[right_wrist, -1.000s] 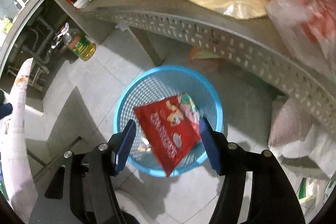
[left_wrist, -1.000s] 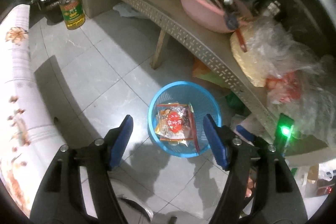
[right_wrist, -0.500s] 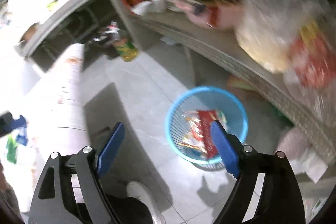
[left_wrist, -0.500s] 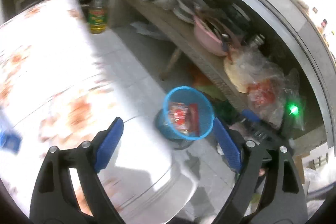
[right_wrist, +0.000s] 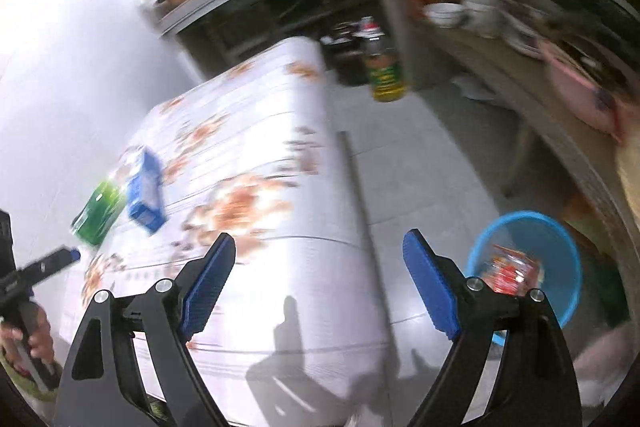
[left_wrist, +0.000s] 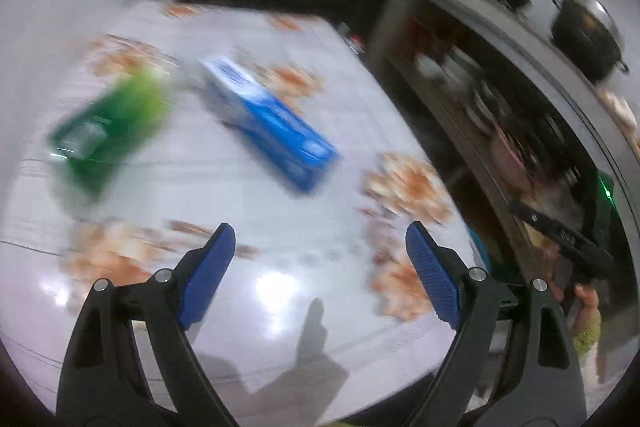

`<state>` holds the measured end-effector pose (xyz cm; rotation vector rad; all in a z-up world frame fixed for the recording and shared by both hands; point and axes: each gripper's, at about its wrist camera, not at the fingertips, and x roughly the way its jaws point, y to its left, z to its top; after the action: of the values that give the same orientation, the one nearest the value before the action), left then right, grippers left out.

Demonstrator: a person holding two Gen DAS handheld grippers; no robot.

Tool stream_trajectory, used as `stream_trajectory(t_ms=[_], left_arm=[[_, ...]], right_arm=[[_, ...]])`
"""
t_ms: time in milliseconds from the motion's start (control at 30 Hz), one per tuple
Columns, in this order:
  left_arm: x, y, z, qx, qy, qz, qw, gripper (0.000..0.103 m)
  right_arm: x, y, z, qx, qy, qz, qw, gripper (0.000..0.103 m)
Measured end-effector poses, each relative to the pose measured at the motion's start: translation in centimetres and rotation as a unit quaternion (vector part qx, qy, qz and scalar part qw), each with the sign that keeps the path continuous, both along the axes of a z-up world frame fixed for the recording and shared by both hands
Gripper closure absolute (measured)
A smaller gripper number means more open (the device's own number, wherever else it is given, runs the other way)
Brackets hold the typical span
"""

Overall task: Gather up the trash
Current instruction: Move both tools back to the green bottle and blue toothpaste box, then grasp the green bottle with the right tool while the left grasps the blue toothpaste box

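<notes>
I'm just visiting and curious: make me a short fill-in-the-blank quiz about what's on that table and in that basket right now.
1. Beside the green box on the table lies a box coloured ____.
2. The basket on the floor is coloured ____.
3. The left tool and the right tool both hold ____.
4. The red wrappers lie inside the ____.

Missing words: blue; blue; nothing; basket

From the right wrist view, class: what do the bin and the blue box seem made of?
The bin: probably moulded plastic, uniform bright blue with a fine mesh wall. The blue box: likely printed cardboard, given its flat faces and square edges, though blur leaves the finish open.
</notes>
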<state>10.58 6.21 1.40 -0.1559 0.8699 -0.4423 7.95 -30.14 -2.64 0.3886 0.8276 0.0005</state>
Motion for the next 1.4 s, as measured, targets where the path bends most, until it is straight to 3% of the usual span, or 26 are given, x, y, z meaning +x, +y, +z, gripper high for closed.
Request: stream_trajectory(t_ms=[167,333,500,600,733,900,1000,1033,1233,1400], left_arm=[[1.1,5.6,1.4,0.013,-0.049,0.072,0.9961,0.02],[2.2,10.0,0.8,0.004,-0.041,0.134,0.9901,0.02],[1.8,11.4,-0.8,0.001,-0.032,0.153,0.9877,0.02],[1.3,12.0,-1.4,0.005,-0.036,0.165,0.9856,0.02],[0.7,13.7,-1.8,-0.004,-0.037,0.182,0.9826,0.02],[0.1,15.1,-2.0,-0.007,-0.037,0.19,0.981,0.02],[-0.1,15.6,-2.2,-0.01,-0.035,0.194,0.9804,0.02],[-0.1,15.8,-2.3,-0.011,-0.034,0.196,0.98,0.02],[-0.8,17.2,-1.5,-0.021,-0.045,0.218,0.9747,0.02],[-1.1,17.9,-0.4,-0.026,-0.058,0.228,0.9715,0.02]], right_arm=[[3.2,5.2,1.4,0.034,-0.003,0.075,0.997,0.02],[8.6,12.4,3.5,0.144,0.001,0.154,0.978,0.02],[17.0,23.2,3.6,0.193,0.099,0.229,0.949,0.02],[21.6,28.6,1.8,0.19,0.146,0.206,0.949,0.02],[25.6,31.5,-2.1,0.199,0.217,0.135,0.946,0.02],[27.7,34.0,-4.4,0.185,0.244,0.111,0.946,0.02],[28.4,34.7,-4.3,0.164,0.223,0.114,0.954,0.019],[28.5,34.9,-4.3,0.159,0.218,0.122,0.955,0.024],[27.2,36.0,-3.6,0.138,0.199,0.211,0.947,0.042],[22.5,35.9,-2.6,0.081,0.2,0.326,0.921,0.045]])
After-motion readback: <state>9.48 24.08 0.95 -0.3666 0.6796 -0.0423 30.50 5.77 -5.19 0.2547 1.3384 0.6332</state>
